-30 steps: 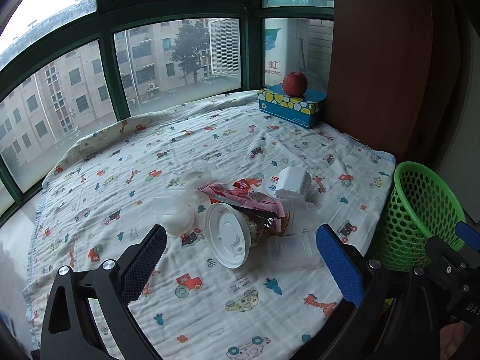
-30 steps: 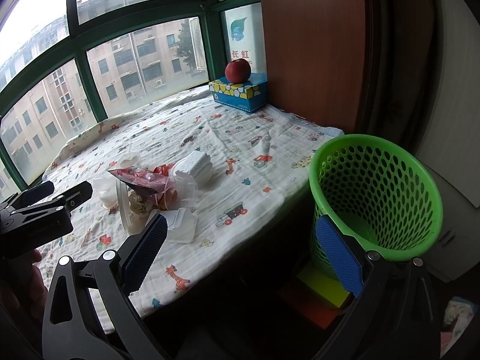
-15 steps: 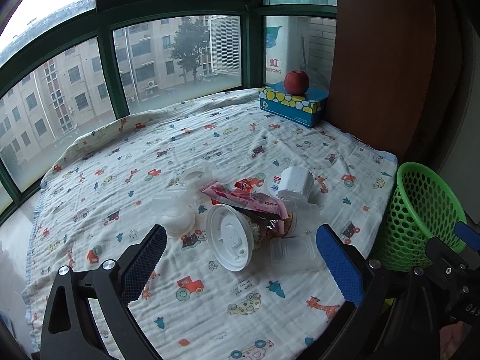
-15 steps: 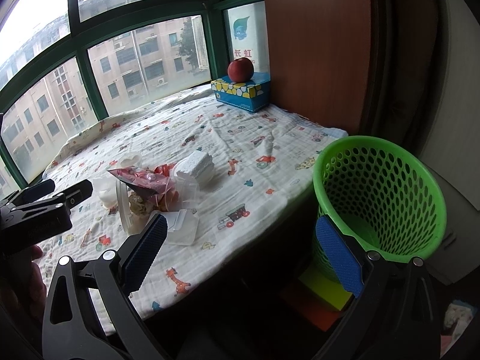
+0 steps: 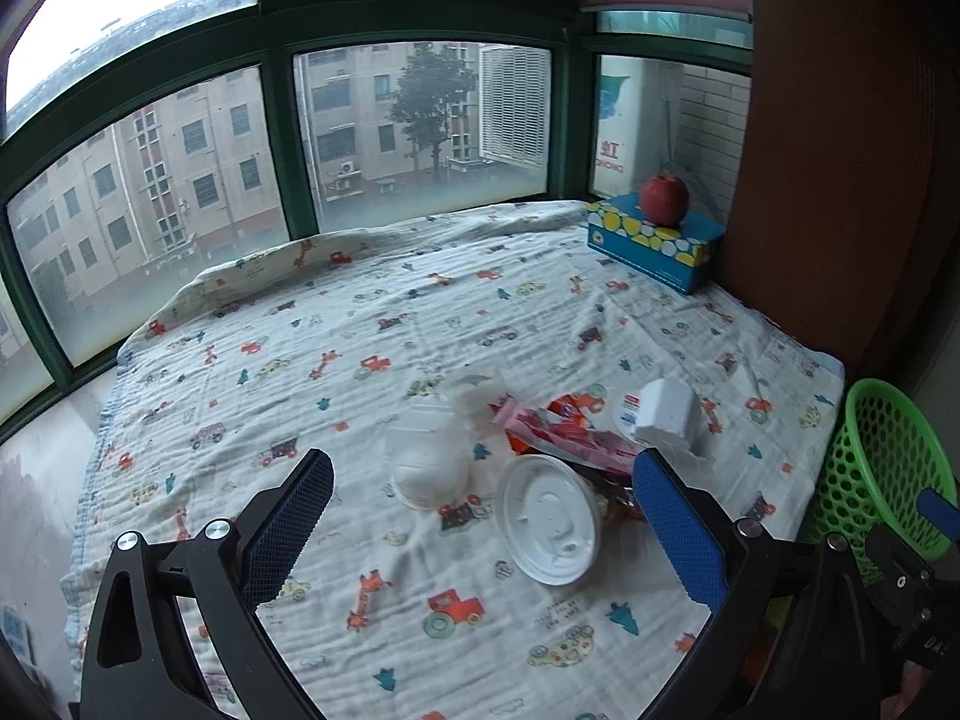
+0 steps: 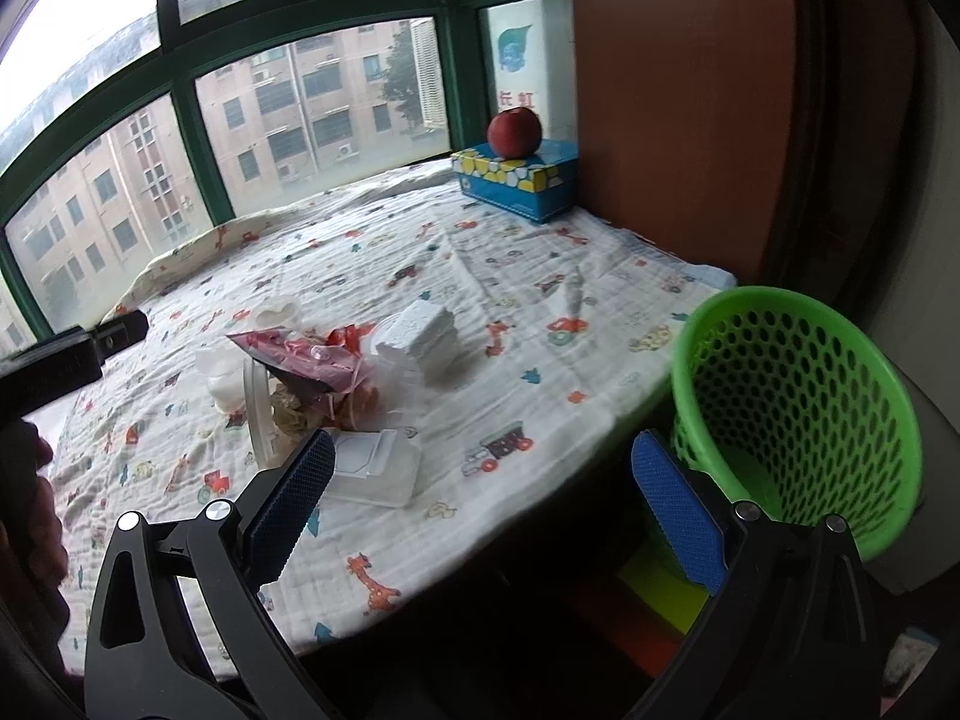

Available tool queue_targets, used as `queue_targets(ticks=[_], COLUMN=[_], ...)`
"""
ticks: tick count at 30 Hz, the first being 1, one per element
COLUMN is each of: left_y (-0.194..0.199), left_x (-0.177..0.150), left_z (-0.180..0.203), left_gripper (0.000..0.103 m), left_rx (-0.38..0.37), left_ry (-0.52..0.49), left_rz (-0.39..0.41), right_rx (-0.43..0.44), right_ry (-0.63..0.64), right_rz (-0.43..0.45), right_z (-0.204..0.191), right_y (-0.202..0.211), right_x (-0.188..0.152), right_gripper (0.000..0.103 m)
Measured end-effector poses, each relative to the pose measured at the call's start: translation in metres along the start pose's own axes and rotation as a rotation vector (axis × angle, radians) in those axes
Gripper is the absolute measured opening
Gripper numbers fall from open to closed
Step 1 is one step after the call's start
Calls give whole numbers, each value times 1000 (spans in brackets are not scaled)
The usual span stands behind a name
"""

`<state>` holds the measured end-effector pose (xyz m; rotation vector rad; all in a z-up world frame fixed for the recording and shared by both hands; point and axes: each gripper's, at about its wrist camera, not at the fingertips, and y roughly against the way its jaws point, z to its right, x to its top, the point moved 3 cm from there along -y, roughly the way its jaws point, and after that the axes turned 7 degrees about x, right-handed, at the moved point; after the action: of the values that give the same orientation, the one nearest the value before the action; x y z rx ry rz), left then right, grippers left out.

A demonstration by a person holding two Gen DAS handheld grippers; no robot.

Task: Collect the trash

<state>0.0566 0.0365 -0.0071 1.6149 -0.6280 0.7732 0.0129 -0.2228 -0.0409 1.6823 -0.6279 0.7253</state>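
A heap of trash lies on the printed cloth: a white round lid [image 5: 551,528], a clear plastic cup [image 5: 429,462], a pink snack wrapper [image 5: 564,435] and a white foam block [image 5: 666,411]. In the right wrist view the same wrapper [image 6: 300,354], foam block [image 6: 423,339] and a clear plastic box [image 6: 375,468] show. My left gripper [image 5: 480,528] stands open just short of the lid, holding nothing. My right gripper [image 6: 483,507] is open over the cloth's front edge, the clear box by its left finger. The green mesh basket [image 6: 798,396] stands off the ledge's right corner.
A blue tissue box [image 5: 654,240] with a red apple [image 5: 663,198] on it sits at the far right by a brown wall panel. Green-framed windows close the far side. The printed cloth [image 5: 360,330] covers the whole ledge. A hand [image 6: 27,516] holds the left gripper.
The left gripper has drifted toward the trash heap, so the lid and cup sit lower and closer between its fingers. The right view has shifted slightly; both grippers stay open.
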Motion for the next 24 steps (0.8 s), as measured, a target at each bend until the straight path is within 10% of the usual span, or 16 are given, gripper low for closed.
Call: queue_targets(ticks=[24], left_y=[-39], left_x=[-25], left_z=[-40], left_gripper=[97], left_rx=[-77], left_ry=[50], left_rz=[-86], right_rx=[251], right_ry=[-34], right_rz=[-172], right_z=[-12], right_y=[-109], right_x=[6], right_gripper=[78])
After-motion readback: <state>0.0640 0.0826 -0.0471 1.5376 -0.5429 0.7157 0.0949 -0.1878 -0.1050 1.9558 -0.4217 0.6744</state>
